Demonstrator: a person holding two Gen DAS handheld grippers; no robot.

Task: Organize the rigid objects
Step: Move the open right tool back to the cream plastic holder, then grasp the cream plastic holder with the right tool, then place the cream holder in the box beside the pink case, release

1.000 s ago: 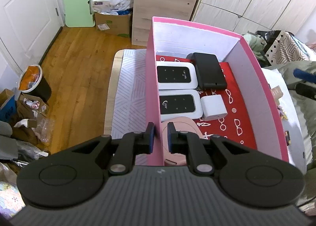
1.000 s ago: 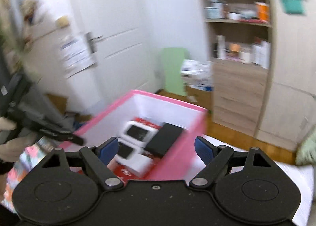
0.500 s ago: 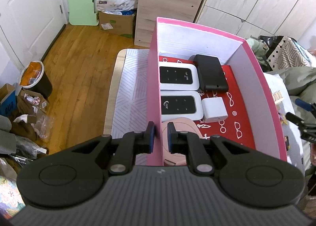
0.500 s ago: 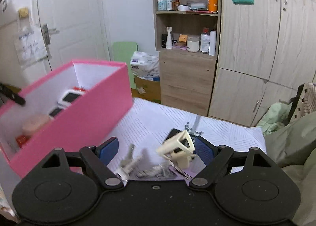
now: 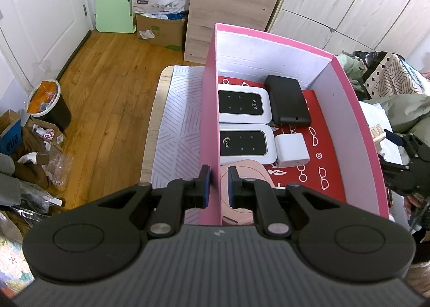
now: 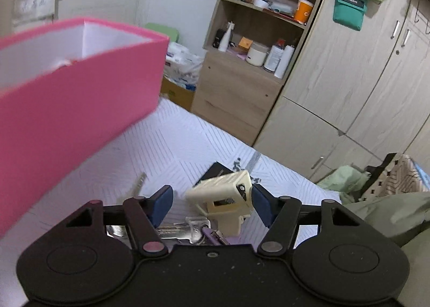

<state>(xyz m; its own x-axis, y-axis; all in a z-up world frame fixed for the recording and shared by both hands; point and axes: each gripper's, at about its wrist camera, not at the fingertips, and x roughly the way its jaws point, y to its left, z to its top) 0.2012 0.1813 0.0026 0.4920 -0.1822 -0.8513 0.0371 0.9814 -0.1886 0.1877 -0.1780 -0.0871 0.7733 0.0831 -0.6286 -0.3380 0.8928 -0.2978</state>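
Pink box (image 5: 357, 129): stands on the white patterned cloth (image 5: 180, 124), its left wall pinched near the front corner by the left gripper (image 5: 217, 186), whose pads press on either side of the wall.
Box contents: two white pocket routers along the left wall, a black case (image 5: 289, 104) at the far middle, a white charger cube (image 5: 292, 150) beside the nearer router, a pink round item (image 5: 242, 186) at the near end; all as they lay a second ago.
Left hand: has kept its place, angled steeply down, steadying the box.
Cream plastic piece (image 6: 225, 199): lies right of the box on the cloth, on top of a black card (image 6: 215, 171) and just beyond a bunch of keys (image 6: 188, 229).
What changed: a second ago the right wrist view looked over the box interior; now it looks at the loose pile on the cloth, so the next pick appears chosen.
Right gripper (image 6: 212, 203): has dropped low, pointing moderately downward; jaws closing, the cream piece between them, right pad just beside it, left pad apart, no squeeze yet.
Meaning: one more rigid object is likely about to join the box.
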